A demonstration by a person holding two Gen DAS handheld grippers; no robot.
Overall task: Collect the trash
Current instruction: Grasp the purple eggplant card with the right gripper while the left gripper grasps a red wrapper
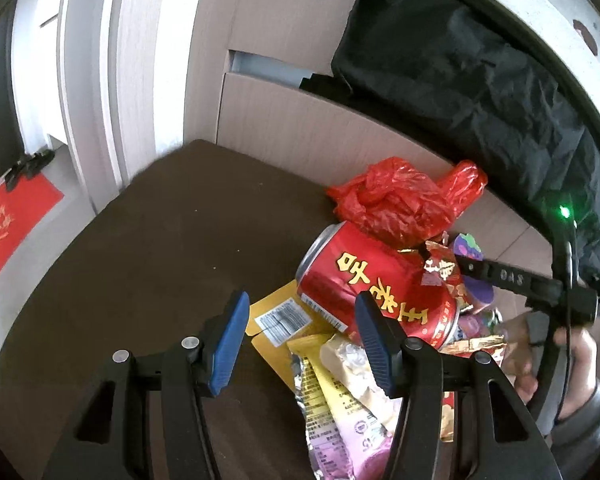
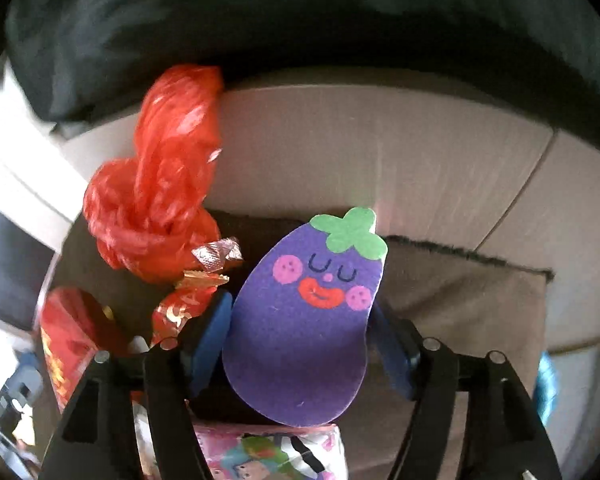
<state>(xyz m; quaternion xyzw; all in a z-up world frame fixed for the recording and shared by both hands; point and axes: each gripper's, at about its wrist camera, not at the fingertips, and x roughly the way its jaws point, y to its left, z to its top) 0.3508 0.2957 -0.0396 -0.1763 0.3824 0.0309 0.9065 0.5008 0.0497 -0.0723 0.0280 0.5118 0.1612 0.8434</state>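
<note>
Two grippers are mine, and both stand with jaws apart over a heap of trash on the dark brown table [image 1: 148, 240]. My left gripper [image 1: 298, 344] is spread wide with nothing between its blue pads; at its one o'clock lies the red drink can [image 1: 364, 280] on its side, with the crumpled red plastic bag [image 1: 400, 204] just beyond the can at twelve o'clock. A yellow card with a barcode [image 1: 276, 318] lies flat under the can's near end, and a yellow snack wrapper [image 1: 332, 396] sits at six o'clock of the can. My right gripper [image 2: 304, 344] is spread too, and the purple eggplant cutout [image 2: 304, 320] stands between its pads; whether either pad touches it I cannot tell. From the right wrist, the red bag [image 2: 156, 184] is at ten o'clock of the cutout, a gold-and-red foil wrapper [image 2: 184, 304] just beside its left edge, and a pink cartoon packet [image 2: 272, 452] at six o'clock.
</note>
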